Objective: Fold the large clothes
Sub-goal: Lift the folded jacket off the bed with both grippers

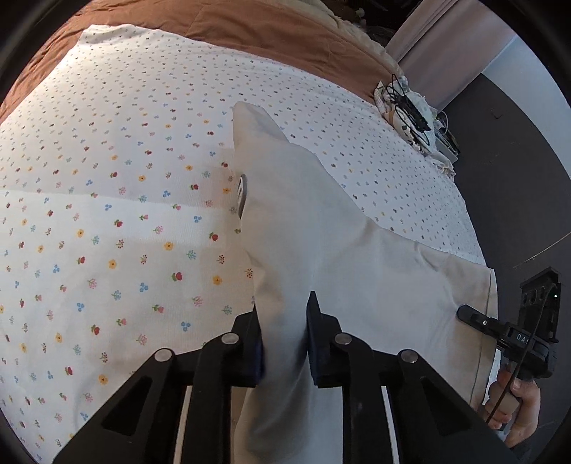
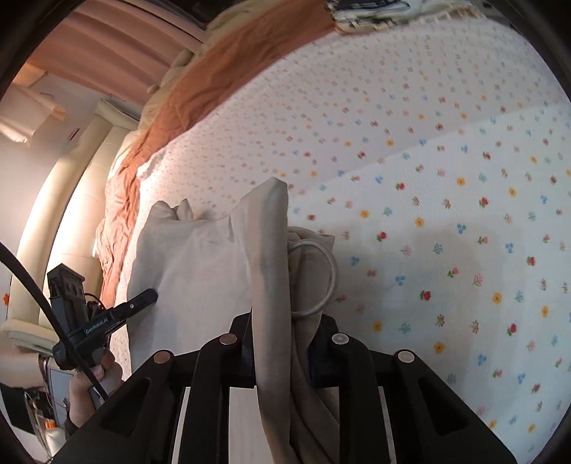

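A big bed sheet [image 1: 107,214] with little flowers lies under both tongs. A brown blanket [image 1: 249,32] is far past them, at the back of the bed. The pale cloth [image 1: 321,228] lies on the sheet and rises up into both tongs. The left tongs [image 1: 283,339] are clamped on a fold of it. The right tongs [image 2: 282,349] are clamped on a bunched part, just behind a round ring [image 2: 326,282].
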